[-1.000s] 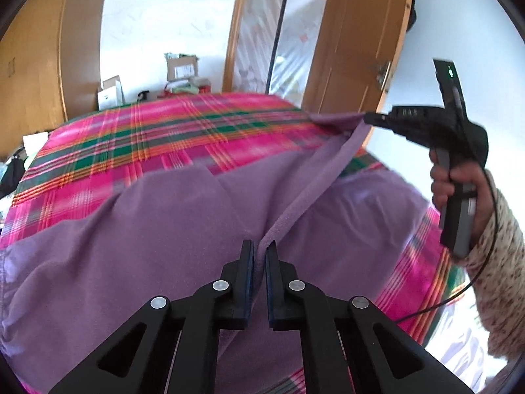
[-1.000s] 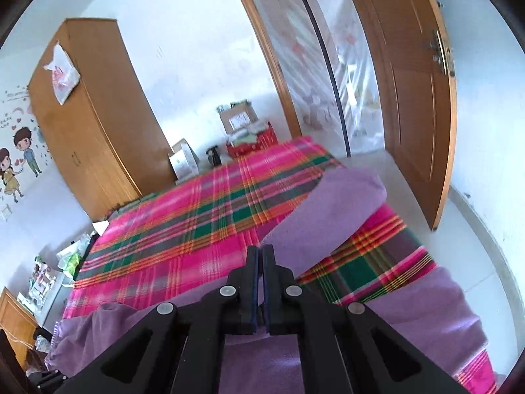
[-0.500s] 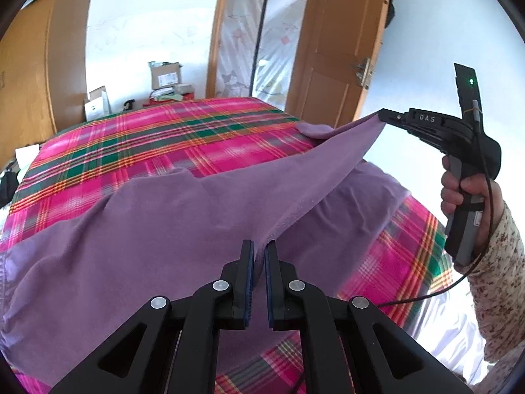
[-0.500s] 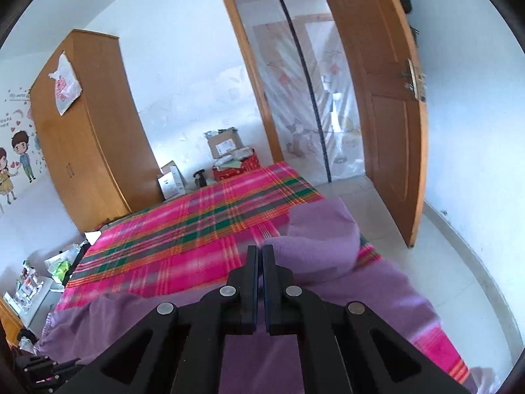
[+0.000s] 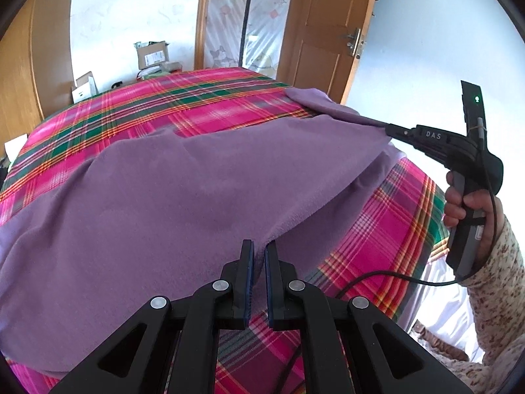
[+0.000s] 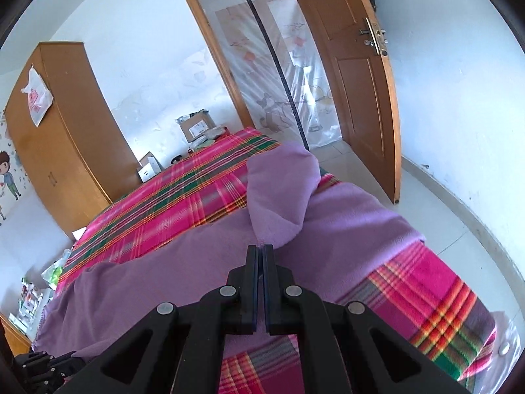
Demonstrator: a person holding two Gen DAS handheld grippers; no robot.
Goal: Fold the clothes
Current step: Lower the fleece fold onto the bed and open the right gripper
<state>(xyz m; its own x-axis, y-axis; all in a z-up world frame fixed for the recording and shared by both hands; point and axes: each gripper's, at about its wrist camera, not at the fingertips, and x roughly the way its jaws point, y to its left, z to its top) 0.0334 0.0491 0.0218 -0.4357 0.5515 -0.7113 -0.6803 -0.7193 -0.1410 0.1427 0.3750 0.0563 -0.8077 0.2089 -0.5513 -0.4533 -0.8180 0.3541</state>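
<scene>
While pinched by both grippers (image 5: 258,246) (image 6: 261,249) | purple garment (image 5: 183,190) — on plaid bed (image 5: 183,101)

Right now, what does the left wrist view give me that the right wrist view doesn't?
Left wrist only: the whole right gripper from the side, shut on the purple garment, plus the hand and patterned sleeve holding it.

Right wrist only: the wardrobe, the white bag hanging on it, and the floor by the door.

Both: the garment on the plaid bedspread, the open door, the cardboard box, and each gripper's pads closed on fabric; left gripper.
</scene>
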